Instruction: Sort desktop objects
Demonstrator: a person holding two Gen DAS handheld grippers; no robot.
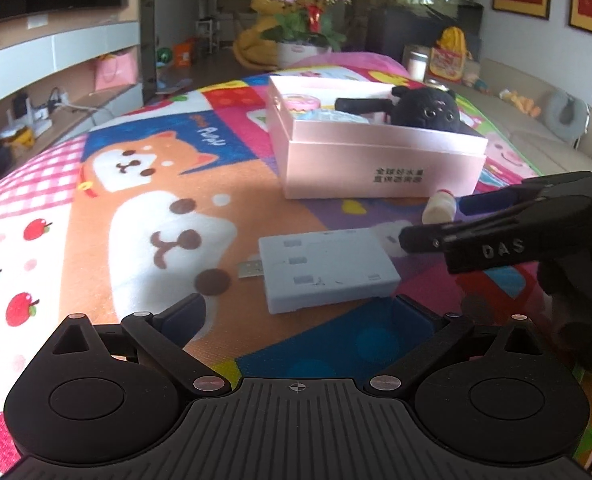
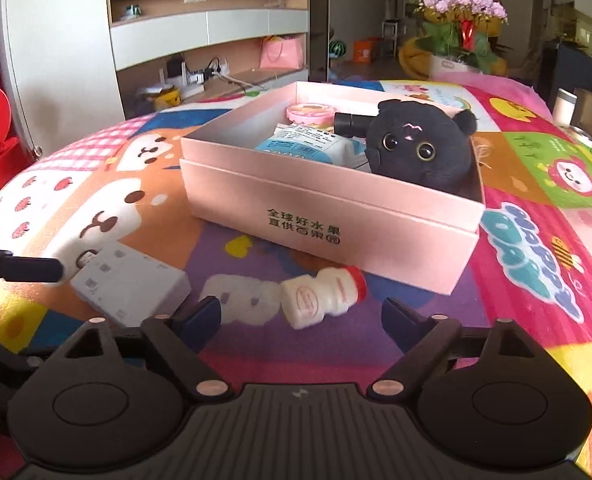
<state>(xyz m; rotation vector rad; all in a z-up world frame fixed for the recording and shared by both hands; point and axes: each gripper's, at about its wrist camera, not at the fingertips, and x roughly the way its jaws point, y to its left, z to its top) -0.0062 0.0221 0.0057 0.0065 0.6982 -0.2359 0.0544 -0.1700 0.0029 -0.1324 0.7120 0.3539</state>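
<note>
A grey flat charger box [image 1: 328, 268] with a USB plug lies on the cartoon blanket just ahead of my left gripper [image 1: 300, 312], which stands open around its near end without touching it. A small white bottle with a red cap [image 2: 324, 292] lies on its side between the fingers of my right gripper [image 2: 300, 314]; the pads stand apart from it, so that gripper is open. Behind both sits an open pink box [image 2: 296, 216] holding a black plush cat [image 2: 420, 152], a blue packet [image 2: 304, 144], a pink round tin [image 2: 310, 114] and a black cylinder [image 2: 350, 122].
The right gripper's fingers [image 1: 496, 236] reach in from the right of the left wrist view, beside the bottle [image 1: 438, 206]. A potted purple flower [image 1: 306, 12] stands at the blanket's far end. A shelf unit [image 2: 215, 40] stands on the left and a sofa [image 1: 536, 120] on the right.
</note>
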